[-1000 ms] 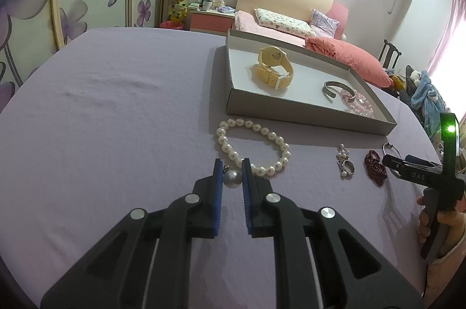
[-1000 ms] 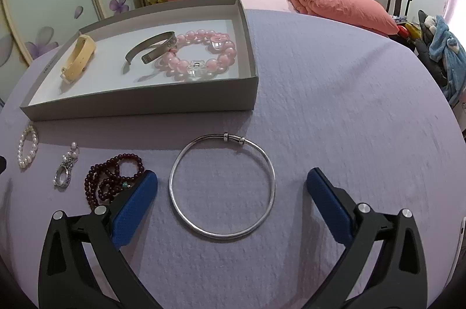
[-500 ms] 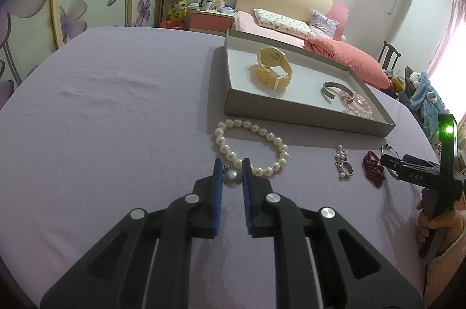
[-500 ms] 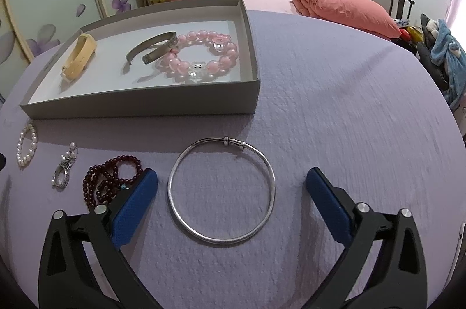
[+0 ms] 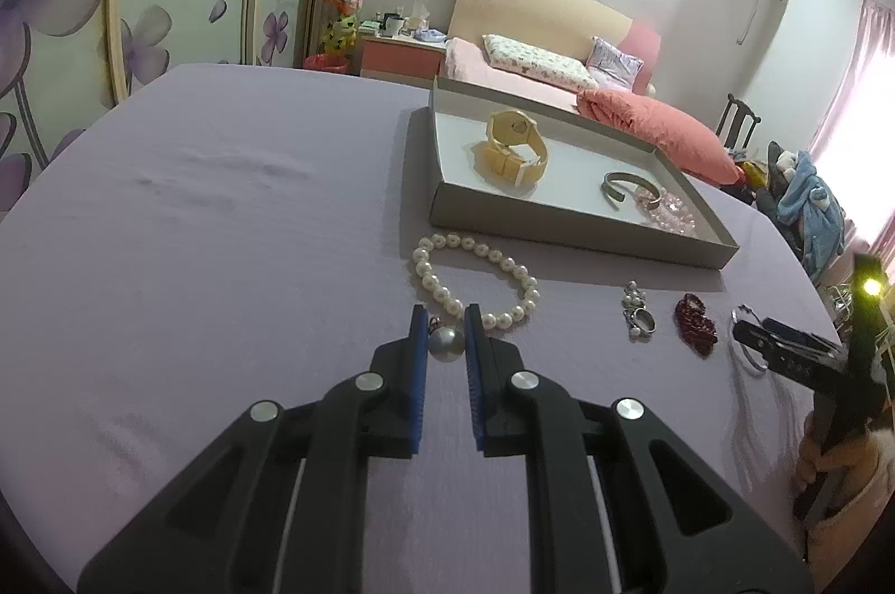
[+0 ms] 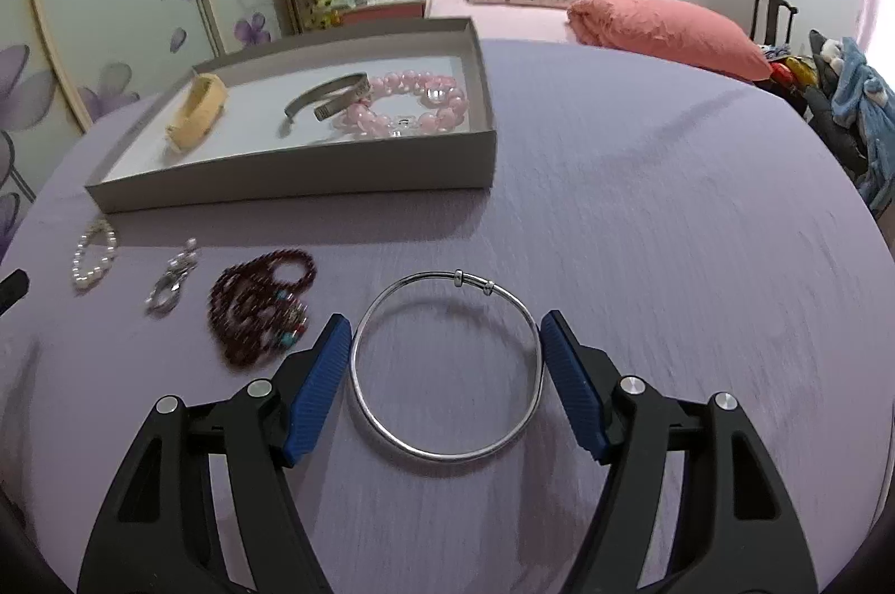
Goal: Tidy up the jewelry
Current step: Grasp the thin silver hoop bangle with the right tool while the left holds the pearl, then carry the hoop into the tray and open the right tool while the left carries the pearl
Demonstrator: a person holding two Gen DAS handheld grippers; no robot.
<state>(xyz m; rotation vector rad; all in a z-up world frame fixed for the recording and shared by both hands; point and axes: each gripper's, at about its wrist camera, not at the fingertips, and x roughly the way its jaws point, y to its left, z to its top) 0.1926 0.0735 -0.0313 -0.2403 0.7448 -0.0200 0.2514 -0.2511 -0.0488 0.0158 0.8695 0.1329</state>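
My left gripper (image 5: 444, 314) is shut on a silver ball pendant (image 5: 444, 343), held just above the purple cloth beside a white pearl bracelet (image 5: 475, 278). My right gripper (image 6: 444, 331) is open, its fingers on either side of a silver bangle (image 6: 447, 364) that lies flat on the cloth. The grey tray (image 6: 313, 180) holds a yellow watch (image 5: 512, 149), a metal cuff (image 6: 330, 96) and a pink bead bracelet (image 6: 414, 104). A pearl ring charm (image 6: 170, 281) and dark red beads (image 6: 257, 309) lie left of the bangle.
The table is covered by a purple cloth (image 5: 224, 202). The tray also shows in the left wrist view (image 5: 559, 230), beyond the pearls. A bed with an orange pillow (image 6: 665, 26) and a chair stand behind the table.
My right gripper has moved forward and its fingers have narrowed around the silver bangle. My left gripper still holds the pendant and has barely moved.
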